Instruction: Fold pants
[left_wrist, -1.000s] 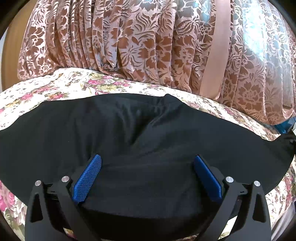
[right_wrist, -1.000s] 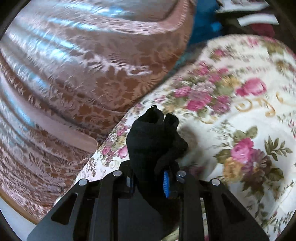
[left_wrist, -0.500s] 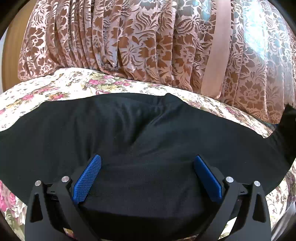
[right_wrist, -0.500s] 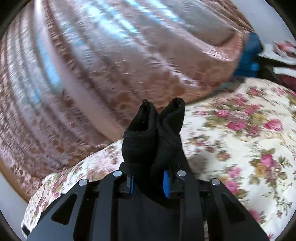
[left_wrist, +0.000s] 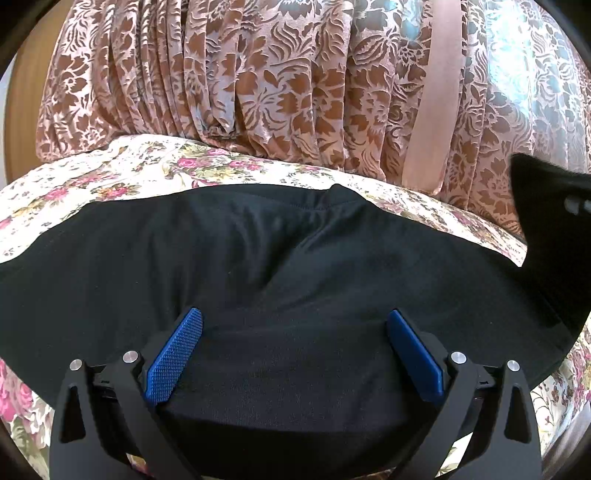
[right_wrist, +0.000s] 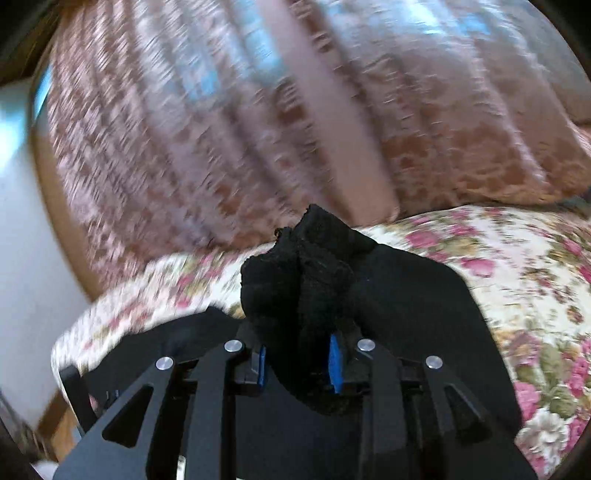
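Bright daylight, sheen on curtain (left_wrist: 295, 74), right wrist view motion-blurred, fisheye-bent edges

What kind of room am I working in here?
Most likely a bedroom: the black pants lie on a floral bedspread, with a brown patterned curtain hanging close behind it.

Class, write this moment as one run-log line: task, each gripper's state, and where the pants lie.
task: fold pants | left gripper: open, over pants | right gripper: shut on bunched pants end | pants: spread on floral bedspread
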